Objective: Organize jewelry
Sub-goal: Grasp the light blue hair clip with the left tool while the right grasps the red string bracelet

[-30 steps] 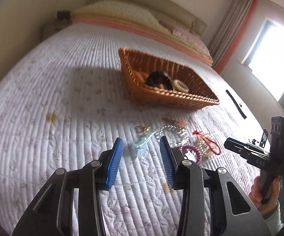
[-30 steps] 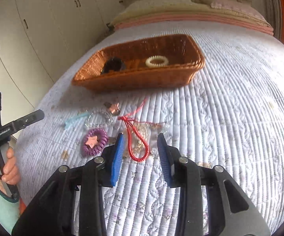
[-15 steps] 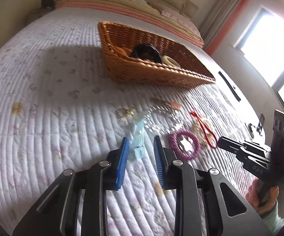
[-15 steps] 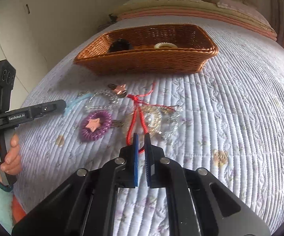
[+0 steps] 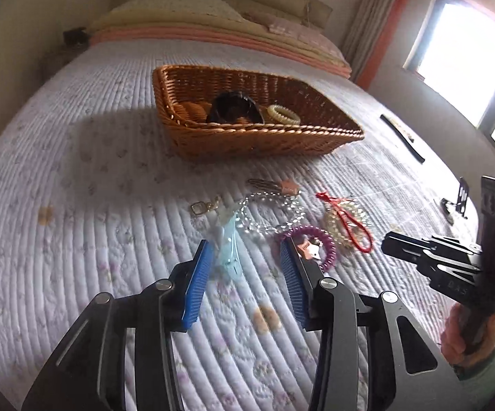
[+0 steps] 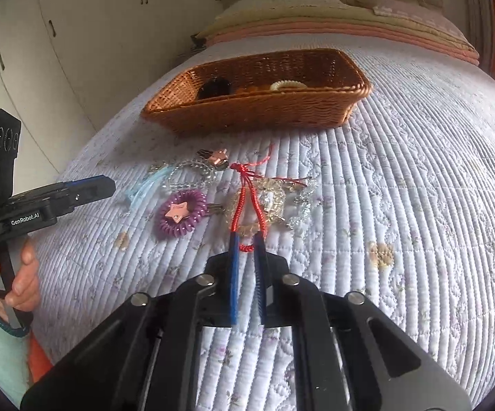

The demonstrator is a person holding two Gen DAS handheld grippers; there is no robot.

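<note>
Left wrist view: shows the left gripper (image 5: 245,245) low over the white quilted bedspread (image 5: 76,239), jaws apart, just widened again after a brief squeeze, straddling the pale blue plastic hair clip (image 5: 228,253) without clamping it. Leaves that clip flat on the quilt, close beside the left pad.

Right wrist view: finds the right gripper (image 6: 246,238) just reopened from fully together to a narrow slit, with the looped end of the red braided cord bracelet (image 6: 243,171) lying across the gap. Cannot tell whether the pads pinch it.

Points to two attempted pickups, with nothing lifted yet and sorting well short of done.

Keeps the loose pieces clustered between the grippers and the brown wicker basket (image 6: 264,113): a purple spiral hair tie with a pink star (image 6: 178,231), and clear crystal beads (image 6: 274,202) tangled under the cord. Holds already, inside the basket, a cream spiral tie (image 6: 288,85).
</note>
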